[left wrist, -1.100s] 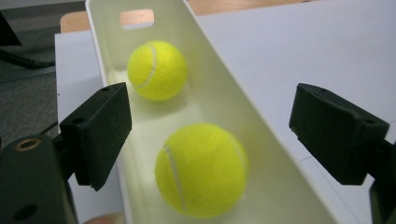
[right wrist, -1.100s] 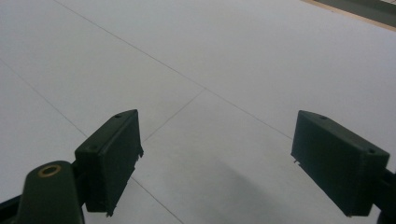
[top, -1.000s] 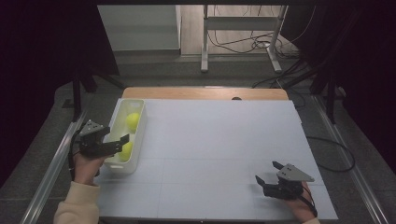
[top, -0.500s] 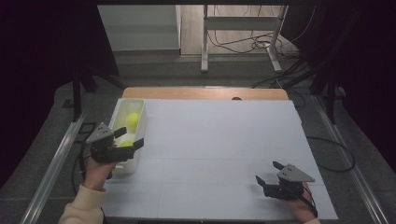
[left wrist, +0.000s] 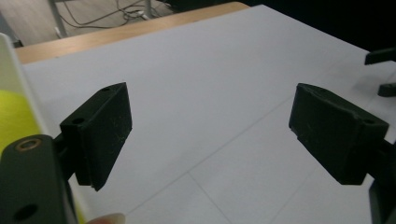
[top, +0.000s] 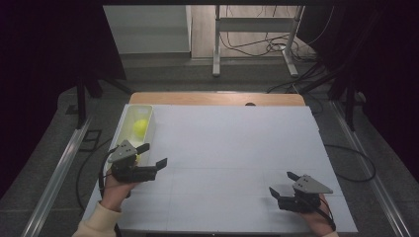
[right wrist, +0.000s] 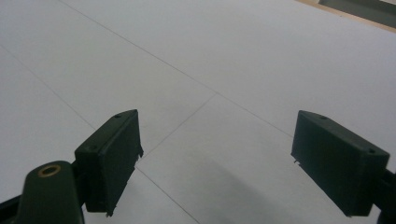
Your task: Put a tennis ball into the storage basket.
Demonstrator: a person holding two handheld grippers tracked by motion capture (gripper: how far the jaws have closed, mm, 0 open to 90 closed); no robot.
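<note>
- The left claw (top: pixel 157 154) stands wide open with nothing between its pads; in the left gripper view only bare white desk (top: pixel 227 148) shows between the jaws; it hovers just off the near end of the clear bin (top: pixel 148 129), pointing out over the desk.
- The right claw (top: pixel 282 183) is likewise wide open and holds nothing; it sits low at the near right corner of the desk, well apart from the bin.
- A yellow-green ball (top: pixel 140 128) lies inside the bin toward its far end; a second patch of yellow shows at the left claw's body, but whether that is another ball in the bin I cannot tell.
- The step in hand looks like work with the balls in the bin on the left side; the empty left claw is the one placed for it.
- To do it well: keep the jaws spread wider than the ball; come down from above so the bin's thin walls are not struck; centre the pads on the ball's widest part; close gently, since a round ball may squirt out of an off-centre pinch; lift clear of the rim before moving sideways.
- Leave the right claw parked where it is.
</note>
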